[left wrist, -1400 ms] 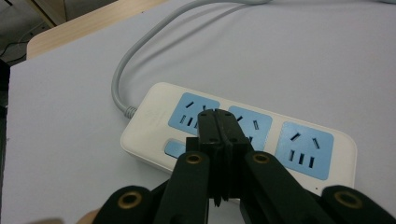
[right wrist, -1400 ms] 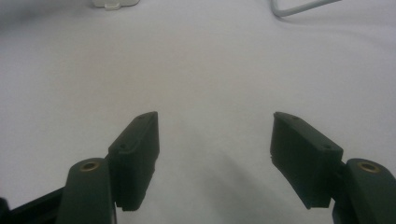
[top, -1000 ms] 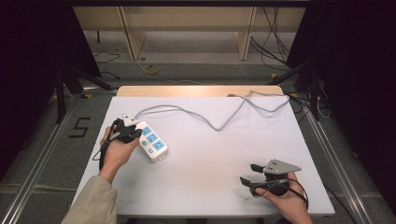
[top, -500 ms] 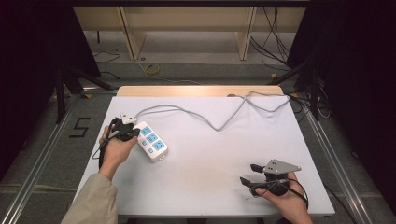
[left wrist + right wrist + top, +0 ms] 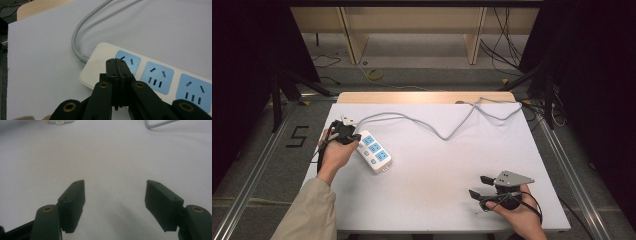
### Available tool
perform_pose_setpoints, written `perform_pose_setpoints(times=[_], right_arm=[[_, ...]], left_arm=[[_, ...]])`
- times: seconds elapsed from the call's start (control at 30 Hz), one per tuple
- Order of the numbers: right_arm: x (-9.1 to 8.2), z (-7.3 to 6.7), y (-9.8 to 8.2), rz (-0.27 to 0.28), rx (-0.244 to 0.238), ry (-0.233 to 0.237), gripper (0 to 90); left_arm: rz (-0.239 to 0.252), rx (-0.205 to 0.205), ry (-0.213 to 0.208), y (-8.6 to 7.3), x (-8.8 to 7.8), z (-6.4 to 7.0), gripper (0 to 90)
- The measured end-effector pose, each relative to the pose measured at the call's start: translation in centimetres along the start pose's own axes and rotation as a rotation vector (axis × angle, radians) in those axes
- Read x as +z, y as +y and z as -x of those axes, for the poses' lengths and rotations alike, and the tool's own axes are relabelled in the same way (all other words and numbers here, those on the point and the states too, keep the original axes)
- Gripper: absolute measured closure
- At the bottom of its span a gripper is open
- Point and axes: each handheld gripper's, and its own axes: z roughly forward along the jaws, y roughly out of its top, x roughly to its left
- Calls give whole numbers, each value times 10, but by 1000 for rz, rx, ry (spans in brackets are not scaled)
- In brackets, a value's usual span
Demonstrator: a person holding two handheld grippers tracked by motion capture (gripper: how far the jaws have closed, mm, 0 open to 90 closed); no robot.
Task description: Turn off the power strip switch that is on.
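A white power strip with three blue outlets lies at the table's left, and its grey cable snakes off to the back right. My left gripper is shut with nothing between its jaws. Its tips rest at the cable end of the power strip, beside the first blue outlet. The cable leaves the strip just past them. My right gripper stands open near the front right, low over bare table. In the right gripper view, nothing lies between the open right gripper's jaws.
The white table has a wooden strip along its far edge. Metal rails run along both sides, and dark floor with loose cables lies beyond. In the right gripper view the strip's end and a bend of cable show far ahead.
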Motion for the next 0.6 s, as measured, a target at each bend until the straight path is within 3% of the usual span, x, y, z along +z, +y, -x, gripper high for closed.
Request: perform_pose_setpoints(times=[0.6], right_arm=[[0, 0, 0, -1, 1, -2, 335]], left_arm=[[-90, 38, -11, 4, 12, 0, 895]])
